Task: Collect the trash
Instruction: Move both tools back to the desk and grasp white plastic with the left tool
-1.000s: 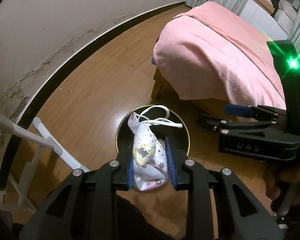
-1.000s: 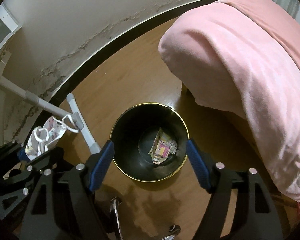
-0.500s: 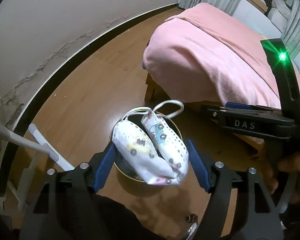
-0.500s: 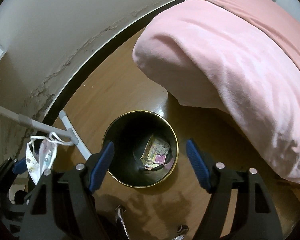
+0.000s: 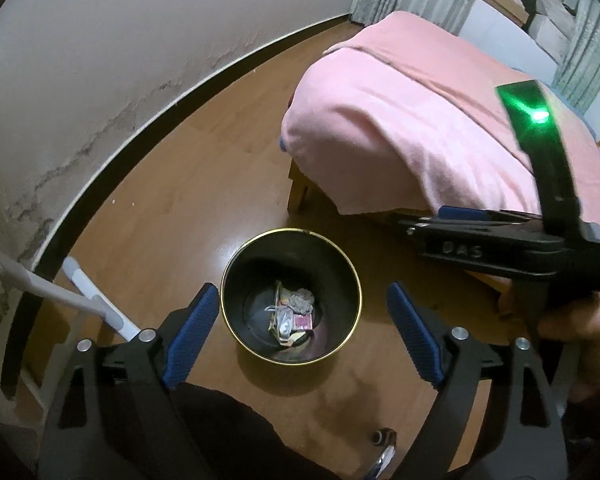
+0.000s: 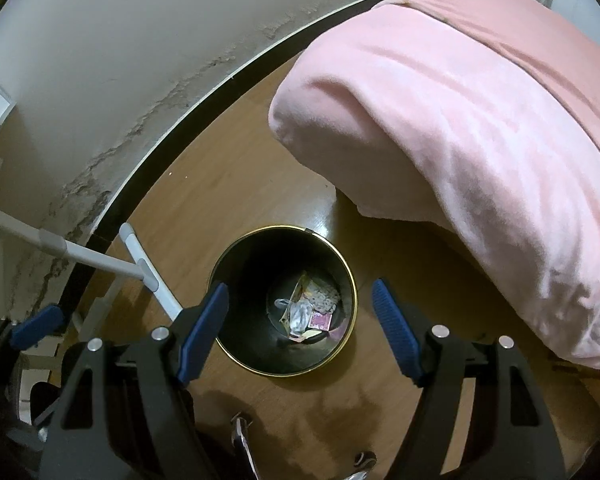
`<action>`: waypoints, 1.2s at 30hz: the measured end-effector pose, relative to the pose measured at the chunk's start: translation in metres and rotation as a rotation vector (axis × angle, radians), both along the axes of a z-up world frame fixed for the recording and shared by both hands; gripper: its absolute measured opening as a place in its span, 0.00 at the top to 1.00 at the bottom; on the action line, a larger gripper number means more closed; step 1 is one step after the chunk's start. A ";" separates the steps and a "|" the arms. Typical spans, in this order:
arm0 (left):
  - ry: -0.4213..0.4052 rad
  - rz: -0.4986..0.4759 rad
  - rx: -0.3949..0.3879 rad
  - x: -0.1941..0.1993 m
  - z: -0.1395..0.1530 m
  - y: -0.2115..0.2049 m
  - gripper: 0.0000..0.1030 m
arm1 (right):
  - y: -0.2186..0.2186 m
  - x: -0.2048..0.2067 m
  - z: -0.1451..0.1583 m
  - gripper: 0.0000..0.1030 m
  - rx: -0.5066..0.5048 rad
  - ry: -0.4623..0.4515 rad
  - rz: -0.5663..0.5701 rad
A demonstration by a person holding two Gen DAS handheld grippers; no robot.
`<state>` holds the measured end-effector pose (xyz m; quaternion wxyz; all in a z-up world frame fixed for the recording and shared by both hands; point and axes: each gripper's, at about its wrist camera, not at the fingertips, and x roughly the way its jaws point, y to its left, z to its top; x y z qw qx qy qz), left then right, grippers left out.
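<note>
Left wrist view is showing your left gripper (image 5: 302, 330) low in the frame, its jaws opening wide with nothing between the blue pads (image 5: 192, 334). Just beyond them, at lower centre, the black bin (image 5: 348, 268) with its gold rim is standing on the wood floor (image 5: 172, 200). The trash (image 5: 290, 314) is lying at the bottom of the bin: a white mask with its loops, a pink packet, a crumpled grey wad and some yellow paper, all heaped together. At the right edge of that frame, your right gripper (image 5: 440, 216) is reaching in sideways, and your hand (image 5: 572, 320) is wrapping its handle below a green light.

Right wrist view is showing the right gripper (image 6: 300, 326) with its jaws standing well apart and nothing held. The bin (image 6: 350, 280) is sitting between and beyond its pads, and the trash (image 6: 308, 310) is showing inside. At the lower left edge, a blue pad of the left gripper (image 6: 36, 326) is peeking in. A pink blanket (image 6: 480, 120) is filling the upper right, draping over a bed. A white rack (image 6: 100, 260) is standing at the left, beside the bin, against the stained wall (image 6: 140, 60).
</note>
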<state>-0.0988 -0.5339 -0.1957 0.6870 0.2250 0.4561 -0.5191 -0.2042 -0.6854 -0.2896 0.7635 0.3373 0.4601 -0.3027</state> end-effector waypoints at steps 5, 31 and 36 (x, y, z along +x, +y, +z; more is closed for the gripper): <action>-0.069 -0.011 -0.051 -0.011 0.055 0.023 0.10 | 0.002 -0.005 0.037 0.28 -0.056 -0.024 -0.009; -0.306 1.036 -0.065 0.206 0.163 0.550 0.07 | 0.374 0.320 0.237 0.22 -0.078 -0.313 0.880; -0.280 1.048 -0.058 0.213 0.146 0.575 0.07 | 0.424 0.374 0.226 0.24 -0.051 -0.236 0.907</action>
